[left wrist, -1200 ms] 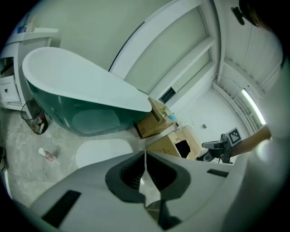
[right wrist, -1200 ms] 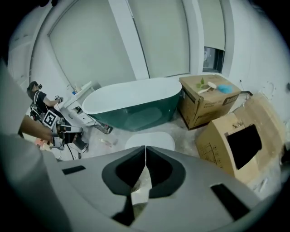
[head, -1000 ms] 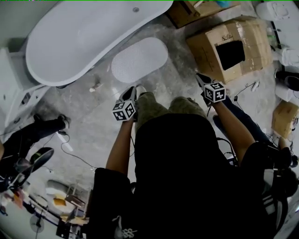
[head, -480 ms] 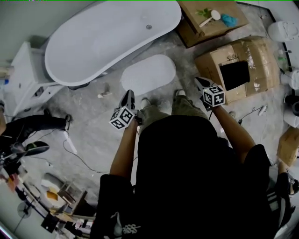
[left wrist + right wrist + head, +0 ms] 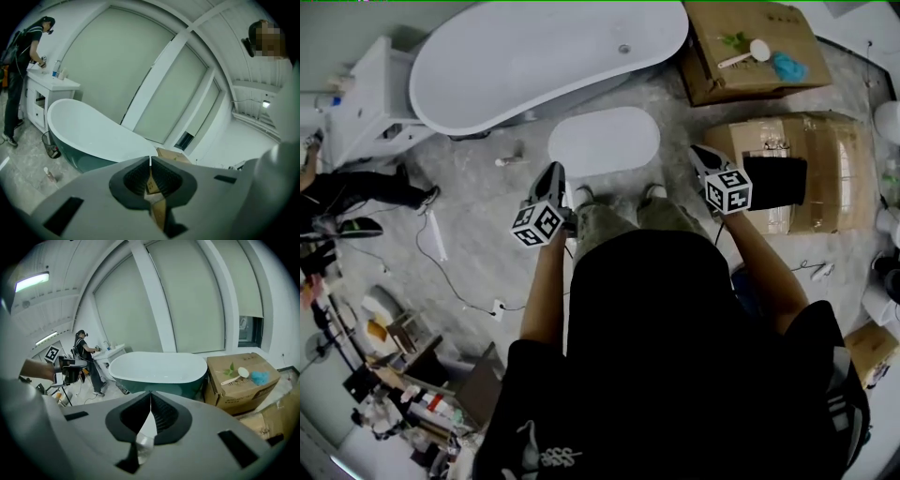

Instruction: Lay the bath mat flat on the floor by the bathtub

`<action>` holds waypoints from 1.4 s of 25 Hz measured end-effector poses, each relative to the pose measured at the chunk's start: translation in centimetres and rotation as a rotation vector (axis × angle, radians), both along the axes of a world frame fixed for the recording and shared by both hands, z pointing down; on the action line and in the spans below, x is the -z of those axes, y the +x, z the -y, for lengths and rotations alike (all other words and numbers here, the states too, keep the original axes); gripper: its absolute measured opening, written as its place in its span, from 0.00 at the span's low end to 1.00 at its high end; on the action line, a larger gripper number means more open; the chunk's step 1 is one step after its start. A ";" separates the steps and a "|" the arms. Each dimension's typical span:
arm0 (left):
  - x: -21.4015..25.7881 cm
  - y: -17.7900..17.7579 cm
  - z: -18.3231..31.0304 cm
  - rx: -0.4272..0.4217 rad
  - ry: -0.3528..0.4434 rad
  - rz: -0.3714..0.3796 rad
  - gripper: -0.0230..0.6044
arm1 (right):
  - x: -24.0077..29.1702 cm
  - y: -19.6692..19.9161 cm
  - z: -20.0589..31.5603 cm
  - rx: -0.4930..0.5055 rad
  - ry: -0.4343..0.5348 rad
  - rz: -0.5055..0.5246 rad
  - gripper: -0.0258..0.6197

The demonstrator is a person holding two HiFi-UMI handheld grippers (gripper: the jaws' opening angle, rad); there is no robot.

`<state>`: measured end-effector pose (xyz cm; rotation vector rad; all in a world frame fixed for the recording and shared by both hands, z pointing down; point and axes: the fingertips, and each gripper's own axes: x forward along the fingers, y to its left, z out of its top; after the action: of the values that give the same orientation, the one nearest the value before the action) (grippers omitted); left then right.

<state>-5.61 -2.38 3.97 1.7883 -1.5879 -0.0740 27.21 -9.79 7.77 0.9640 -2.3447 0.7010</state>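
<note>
Little differs from a second ago: the bath mat [image 5: 604, 141] still lies flat on the floor [image 5: 478, 234], just beside the bathtub [image 5: 544, 52]. The left gripper [image 5: 551, 173] points forward near the mat's left end, jaws together, holding nothing. The right gripper [image 5: 701, 156], near the mat's right end, points forward too, jaws together, empty.

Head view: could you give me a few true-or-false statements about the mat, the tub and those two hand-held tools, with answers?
1. The bath mat lies flat on the floor beside the bathtub. True.
2. The left gripper is clamped on the mat. False: its jaws are shut on nothing.
3. The right gripper has its jaws together. True.
4. The mat hangs over the tub's rim. False: it is on the floor.
5. A cardboard box near the tub has small items on top. True.
</note>
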 end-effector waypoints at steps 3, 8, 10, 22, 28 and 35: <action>1.9 0.6 0.2 0.020 -0.002 -0.025 0.08 | 1.6 -1.4 0.3 0.010 0.002 0.078 0.08; 5.4 0.8 0.5 -0.036 0.071 0.055 0.08 | 3.9 -4.9 -1.6 0.061 0.048 0.069 0.08; 6.6 -0.3 -0.1 -0.049 0.110 0.109 0.08 | 5.3 -7.0 -2.4 0.068 0.096 0.062 0.08; 11.3 -8.5 -5.6 -0.083 0.258 0.224 0.08 | 14.4 -17.0 -6.5 -0.012 0.271 0.057 0.08; 11.9 -10.1 -7.0 -0.107 0.290 0.208 0.08 | 16.9 -19.6 -8.2 -0.033 0.373 0.022 0.08; 12.5 -11.8 -8.3 -0.130 0.309 0.195 0.08 | 18.9 -21.1 -9.8 -0.076 0.432 0.013 0.08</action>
<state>-17.43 5.94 -8.53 2.1914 -1.6611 -0.0903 6.10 -0.03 -11.11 1.2347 -2.5354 0.2251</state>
